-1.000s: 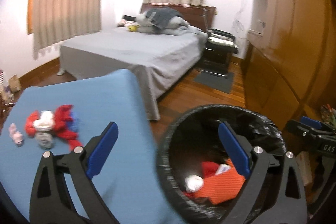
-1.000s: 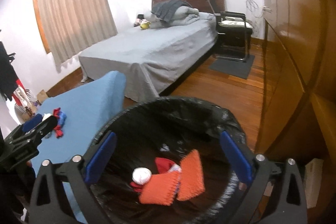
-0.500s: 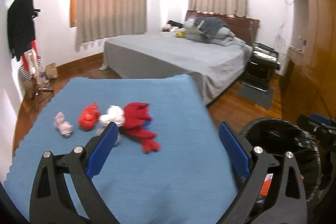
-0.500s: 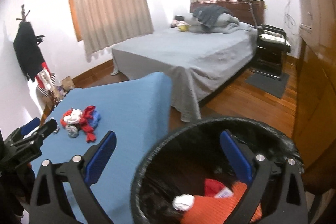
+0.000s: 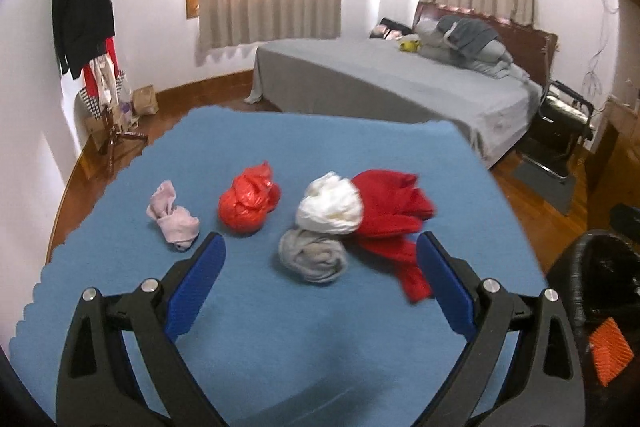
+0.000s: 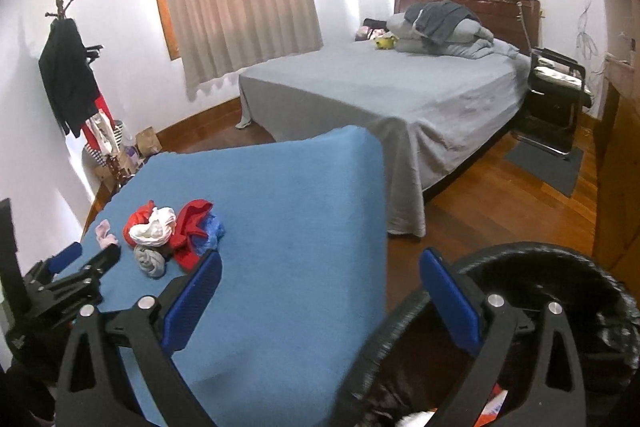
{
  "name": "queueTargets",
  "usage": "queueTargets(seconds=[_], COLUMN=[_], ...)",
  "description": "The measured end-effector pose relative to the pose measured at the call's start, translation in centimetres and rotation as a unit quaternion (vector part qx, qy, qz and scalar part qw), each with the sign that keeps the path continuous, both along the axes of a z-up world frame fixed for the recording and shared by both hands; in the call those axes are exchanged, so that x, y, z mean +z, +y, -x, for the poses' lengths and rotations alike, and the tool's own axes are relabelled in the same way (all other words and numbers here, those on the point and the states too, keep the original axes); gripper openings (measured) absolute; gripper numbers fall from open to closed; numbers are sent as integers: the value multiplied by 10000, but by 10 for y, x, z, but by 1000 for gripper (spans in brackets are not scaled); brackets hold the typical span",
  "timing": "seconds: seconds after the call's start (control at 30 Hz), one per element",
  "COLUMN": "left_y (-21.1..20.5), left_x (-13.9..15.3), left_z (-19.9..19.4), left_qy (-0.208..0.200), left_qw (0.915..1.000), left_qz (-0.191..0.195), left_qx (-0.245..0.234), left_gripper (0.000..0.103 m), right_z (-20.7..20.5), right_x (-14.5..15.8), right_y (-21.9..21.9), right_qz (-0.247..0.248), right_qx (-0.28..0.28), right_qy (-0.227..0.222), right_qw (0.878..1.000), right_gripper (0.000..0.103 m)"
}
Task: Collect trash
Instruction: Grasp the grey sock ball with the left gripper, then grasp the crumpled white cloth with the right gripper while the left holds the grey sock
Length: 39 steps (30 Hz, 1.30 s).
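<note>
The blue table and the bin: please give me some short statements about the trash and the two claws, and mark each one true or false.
1. The left claw is open and holds nothing. True.
2. The grey wad lies nearest to the left claw, between its fingers in the left wrist view. True.
3. The pink wad touches the orange-red bag. False: blue table shows between them.
4. The white wad lies against the red cloth. True.
5. The black-lined bin stands on the table. False: it stands beside the table, lower.
6. The right claw grips a wad. False: it is open and empty.
</note>
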<state>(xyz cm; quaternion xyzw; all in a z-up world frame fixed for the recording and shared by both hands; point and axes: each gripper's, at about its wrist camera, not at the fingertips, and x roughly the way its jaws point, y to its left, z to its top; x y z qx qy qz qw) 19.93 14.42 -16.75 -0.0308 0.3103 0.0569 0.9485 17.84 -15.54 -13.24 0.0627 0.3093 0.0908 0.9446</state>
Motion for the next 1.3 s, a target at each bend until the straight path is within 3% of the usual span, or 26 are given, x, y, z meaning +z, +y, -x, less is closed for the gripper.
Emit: queueTargets(seconds=[0.23, 0.47, 0.53, 0.6, 0.7, 1.07, 1.3], left_y=[20, 24, 23, 20, 20, 35, 59], left_x=[-36, -52, -56, -60, -62, -36, -20], left_z=[-37, -57, -61, -66, -65, -29, -4], left_qy=[433, 713, 832, 966, 988, 730, 540], left_qw=[9989, 9966, 9957, 9944, 9940, 9967, 9974], left_qz=[182, 399, 411, 406, 450, 350, 264], left_qx=[70, 54, -5, -127, -154, 31, 389], left_gripper=[85, 76, 69, 54, 48, 46, 46], right_z=[-23, -36, -39, -42, -42, -44, -45], right_x=[-14, -29, -32, -34, -36, -35, -33], right_y=[23, 36, 40, 43, 44, 54, 70], right_qz=[131, 175, 174, 167, 165, 124, 97], right_qx=[141, 219, 233, 240, 248, 347, 529], right_qy=[102, 265, 295, 331, 353, 353, 295], right_qw=[9998, 9993, 9991, 9990, 9989, 9987, 9981], right_gripper=[97, 97, 97, 97, 97, 97, 97])
